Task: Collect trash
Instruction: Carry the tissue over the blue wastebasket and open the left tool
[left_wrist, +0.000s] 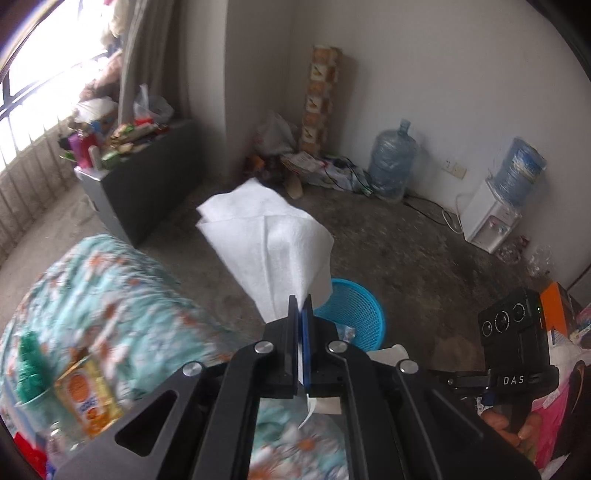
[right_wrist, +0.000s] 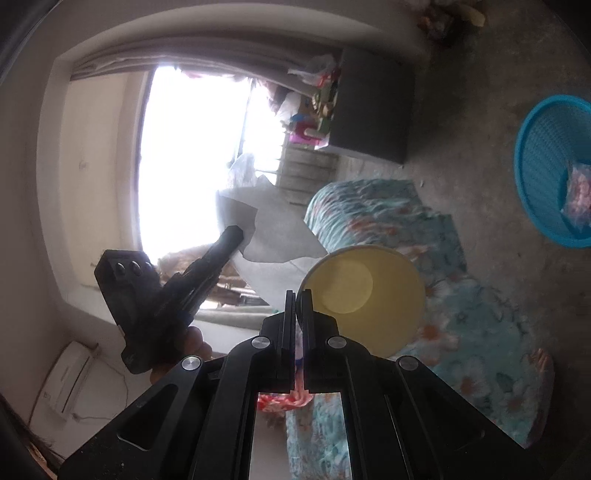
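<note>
My left gripper (left_wrist: 300, 301) is shut on a white paper tissue (left_wrist: 266, 236) that stands up from its tips, held in the air over the bed edge. A blue mesh basket (left_wrist: 354, 314) stands on the floor just behind and right of the tips. My right gripper (right_wrist: 299, 295) is shut on the rim of a yellow paper cup (right_wrist: 364, 295), held sideways with its opening facing the camera. In the right wrist view the left gripper (right_wrist: 232, 232) with the tissue (right_wrist: 273, 236) shows at the left, and the basket (right_wrist: 550, 166), holding a plastic wrapper (right_wrist: 576, 199), at the right.
A bed with a teal floral cover (left_wrist: 110, 295) lies below left, with a snack packet (left_wrist: 88, 398) and green item on it. A dark cabinet (left_wrist: 147, 184) with clutter stands by the window. Water bottle (left_wrist: 391, 158), water dispenser (left_wrist: 495, 218) and floor clutter line the far wall.
</note>
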